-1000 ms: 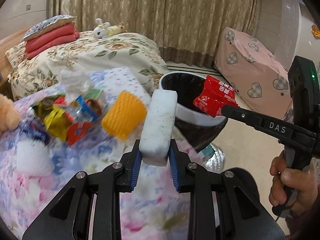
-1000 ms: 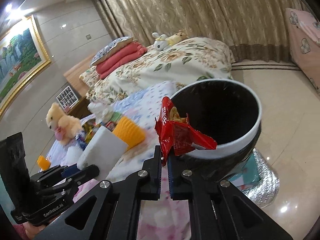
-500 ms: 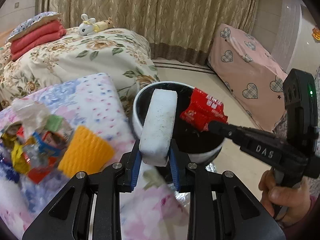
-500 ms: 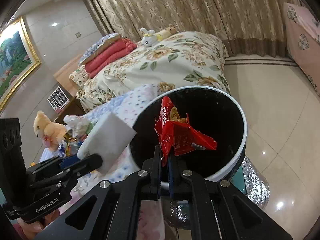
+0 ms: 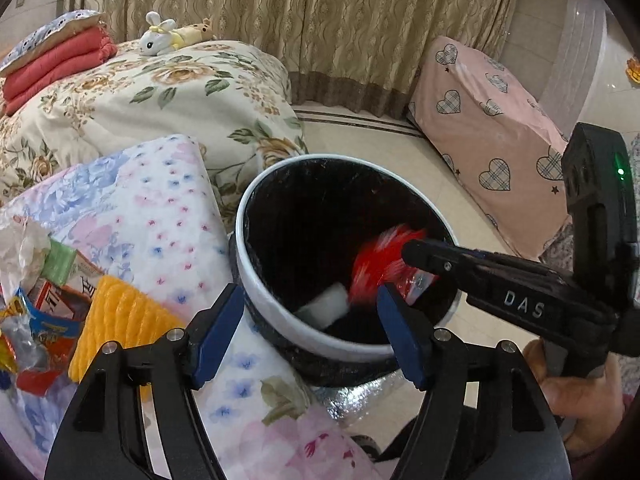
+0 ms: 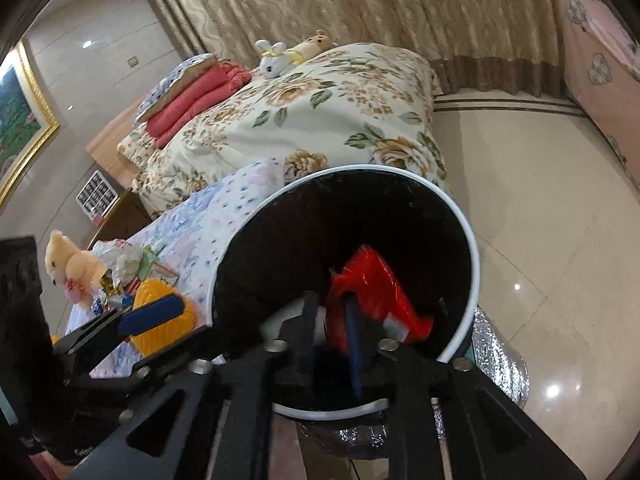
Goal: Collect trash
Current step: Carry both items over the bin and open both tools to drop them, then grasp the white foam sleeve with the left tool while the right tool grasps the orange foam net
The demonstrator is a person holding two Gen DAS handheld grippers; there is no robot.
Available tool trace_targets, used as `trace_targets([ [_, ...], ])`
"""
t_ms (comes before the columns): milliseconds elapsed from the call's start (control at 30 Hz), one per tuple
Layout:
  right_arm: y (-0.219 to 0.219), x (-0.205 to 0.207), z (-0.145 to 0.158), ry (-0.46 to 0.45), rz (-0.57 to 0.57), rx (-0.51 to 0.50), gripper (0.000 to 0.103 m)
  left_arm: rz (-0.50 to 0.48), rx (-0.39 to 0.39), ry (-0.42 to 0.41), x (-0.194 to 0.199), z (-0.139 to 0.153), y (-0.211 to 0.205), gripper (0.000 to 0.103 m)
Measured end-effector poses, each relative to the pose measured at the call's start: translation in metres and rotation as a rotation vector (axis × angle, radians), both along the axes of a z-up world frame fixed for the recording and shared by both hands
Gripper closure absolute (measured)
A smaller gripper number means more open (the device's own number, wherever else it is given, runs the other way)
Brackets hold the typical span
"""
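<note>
A black bin with a white rim (image 5: 256, 280) (image 6: 472, 240) stands on the floor by the bed edge. My left gripper (image 5: 310, 316) is open over its near rim. A white foam block (image 5: 324, 310) falls inside the bin, just below it. My right gripper (image 6: 332, 320) is open over the bin, and the red snack wrapper (image 6: 372, 284) drops away from it, blurred; the wrapper also shows in the left wrist view (image 5: 380, 264). More trash lies on the floral quilt: a yellow ribbed sponge (image 5: 116, 320) (image 6: 160, 304) and a heap of wrappers (image 5: 36, 308).
A floral bed (image 5: 180, 92) with red folded blankets (image 5: 56, 64) and plush toys is behind. A pink heart-patterned cover (image 5: 492, 136) is at right. A teddy bear (image 6: 68, 264) sits on the quilt. Silver foil (image 6: 496, 364) lies under the bin.
Both grippers moved over the bin and opened. The white foam block and the red wrapper left the fingers and are falling into the bin.
</note>
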State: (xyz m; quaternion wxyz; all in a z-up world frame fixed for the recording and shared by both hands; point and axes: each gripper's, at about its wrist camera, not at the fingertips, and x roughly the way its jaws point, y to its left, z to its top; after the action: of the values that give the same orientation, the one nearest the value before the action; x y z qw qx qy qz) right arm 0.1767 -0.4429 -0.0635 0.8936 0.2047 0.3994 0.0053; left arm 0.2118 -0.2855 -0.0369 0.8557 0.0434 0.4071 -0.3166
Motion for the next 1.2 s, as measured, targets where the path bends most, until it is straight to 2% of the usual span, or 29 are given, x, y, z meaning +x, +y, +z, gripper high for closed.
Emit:
trace_targets([
  [33, 0.001, -0.003, 0.001, -0.003, -0.01, 0.005, 0.067, 0.001, -0.007, 0.005, 0.0, 0.0, 0.003, 0.032],
  [167, 0.004, -0.013, 0.01, -0.016, -0.04, -0.008, 0.062, 0.011, -0.056, 0.009, -0.014, 0.006, 0.029, 0.032],
  [233, 0.009, -0.023, 0.016, -0.045, -0.063, -0.012, 0.048, 0.028, -0.071, -0.009, -0.023, 0.009, 0.045, 0.031],
  [367, 0.024, -0.032, 0.021, -0.082, -0.073, -0.001, 0.047, 0.076, -0.095, -0.012, -0.038, 0.01, 0.08, 0.029],
  [467, 0.046, -0.038, 0.023, -0.103, -0.037, 0.02, 0.045, 0.131, -0.087, -0.015, -0.052, 0.008, 0.115, 0.029],
  [533, 0.063, -0.04, 0.023, -0.11, -0.003, 0.036, 0.031, 0.165, -0.073, -0.016, -0.057, 0.006, 0.133, 0.029],
  [633, 0.088, -0.042, 0.021, -0.122, 0.03, 0.072, 0.03, 0.239, -0.058, -0.035, -0.067, 0.007, 0.169, 0.029],
  [767, 0.124, -0.042, 0.019, -0.122, 0.106, 0.06, 0.027, 0.34, -0.039, -0.059, -0.08, 0.004, 0.206, 0.028],
  [900, 0.152, -0.047, 0.013, -0.12, 0.155, 0.065, 0.017, 0.427, -0.011, -0.061, -0.093, -0.006, 0.238, 0.027],
  [1200, 0.175, -0.056, 0.003, -0.092, 0.169, 0.062, 0.015, 0.495, -0.008, -0.066, -0.106, -0.017, 0.268, 0.022],
])
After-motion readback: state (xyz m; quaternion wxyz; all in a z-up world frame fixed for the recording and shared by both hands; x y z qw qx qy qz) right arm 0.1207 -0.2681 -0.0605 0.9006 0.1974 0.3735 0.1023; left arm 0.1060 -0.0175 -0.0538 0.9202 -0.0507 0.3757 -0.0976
